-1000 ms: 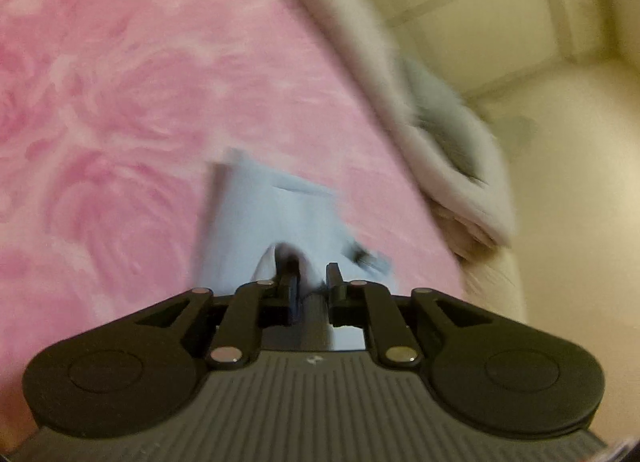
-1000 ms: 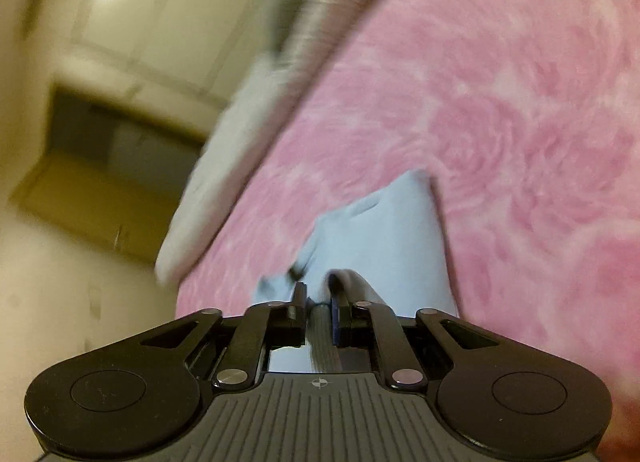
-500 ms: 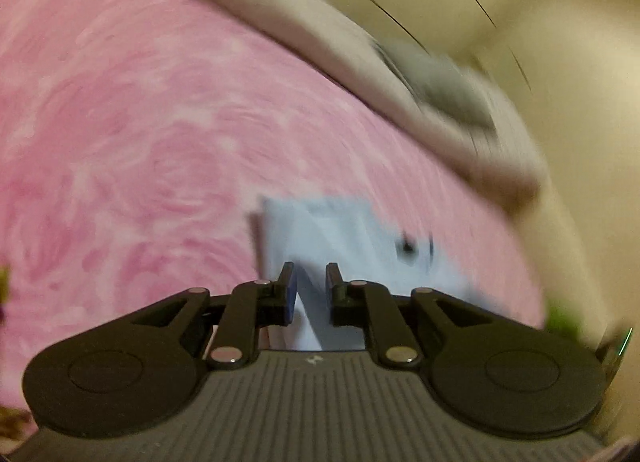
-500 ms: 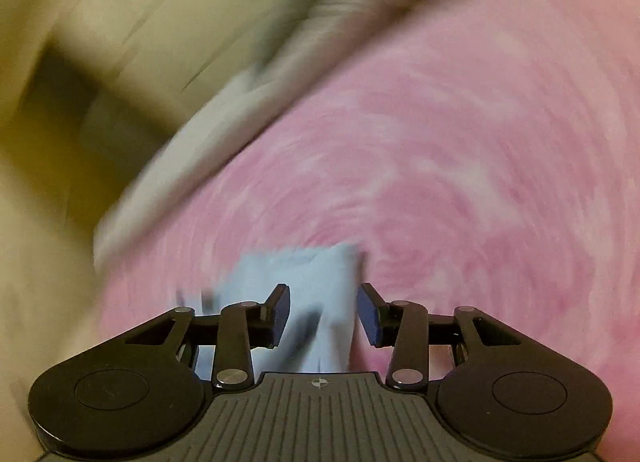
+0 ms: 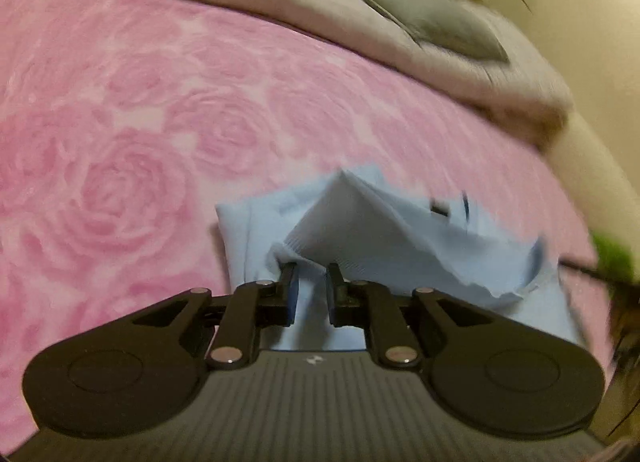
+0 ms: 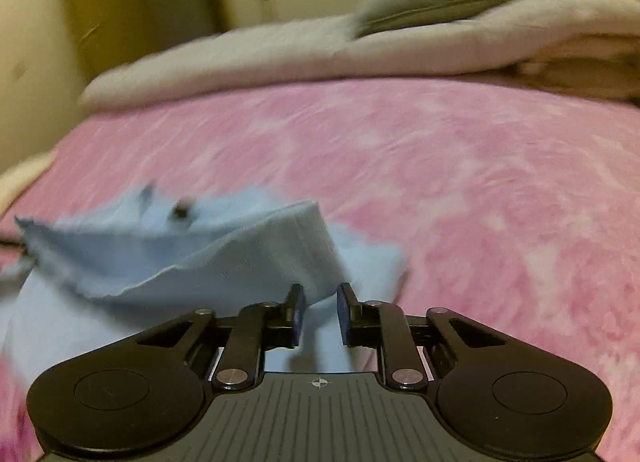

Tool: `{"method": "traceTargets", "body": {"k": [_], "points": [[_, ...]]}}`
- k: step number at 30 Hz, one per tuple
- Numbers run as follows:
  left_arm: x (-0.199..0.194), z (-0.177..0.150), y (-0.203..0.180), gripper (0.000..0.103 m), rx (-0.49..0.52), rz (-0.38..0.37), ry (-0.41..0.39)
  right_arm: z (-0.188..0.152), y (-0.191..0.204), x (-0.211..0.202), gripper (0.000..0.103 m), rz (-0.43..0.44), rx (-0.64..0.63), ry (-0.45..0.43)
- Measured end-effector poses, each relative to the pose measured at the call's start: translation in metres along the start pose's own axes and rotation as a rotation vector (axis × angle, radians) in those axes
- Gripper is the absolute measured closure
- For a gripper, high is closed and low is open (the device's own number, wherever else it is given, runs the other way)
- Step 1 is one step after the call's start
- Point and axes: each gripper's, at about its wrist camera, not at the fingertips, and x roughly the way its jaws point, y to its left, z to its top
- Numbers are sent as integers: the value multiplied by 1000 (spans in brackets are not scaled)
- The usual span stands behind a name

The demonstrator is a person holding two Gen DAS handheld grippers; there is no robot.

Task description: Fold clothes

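A garment [image 5: 360, 229] is lying on a bedspread [image 5: 140, 121], one ribbed edge rising off the rest of it. The left gripper [image 5: 311, 286] is sitting at that raised edge's left end, and the right gripper [image 6: 320, 304] is sitting at its right end (whether cloth is between either pair of fingers cannot be told). Behind the garment, a folded blanket [image 6: 400, 49] is stretching along the far side of the bedspread, with a cushion [image 6: 428, 5] resting on it.
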Motion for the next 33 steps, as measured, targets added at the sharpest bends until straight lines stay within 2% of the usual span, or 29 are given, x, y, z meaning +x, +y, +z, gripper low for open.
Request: {"method": "traceTargets", "body": {"k": [2,3,5,9,10,13,15,19,22,25,28,33], "points": [[-1,4,5,90,-24,20,-21,5,-10,3,84,7,56,-10],[-3,3,6,86,-16,29,-24,5,-13,2,84,26,65,-5],[-6,3,8,85,-4,40,-25,4,-20,1,84,63,84,5],[-6,1,14,77,1,5,5,-2,-27,-1,80,115,106,54],[-6,1,14,76,7,2,6,-2,-28,0,76,124,115,56],[0,3,11,76,43,5,14,1,-30,2,67,137,135,53],[3,4,7,76,89,9,21,4,-28,4,67,139,135,57],[4,4,-3,83,168,26,11,9,-19,8,67,148,92,77],[5,3,-5,82,182,22,4,10,-16,15,67,126,58,91],[13,-1,-7,82,205,41,41,9,-16,20,67,128,55,114],[12,-6,-9,83,223,46,37,5,-15,22,67,126,52,135],[12,-12,-3,83,201,51,44,-3,-21,17,67,154,76,141]]}}
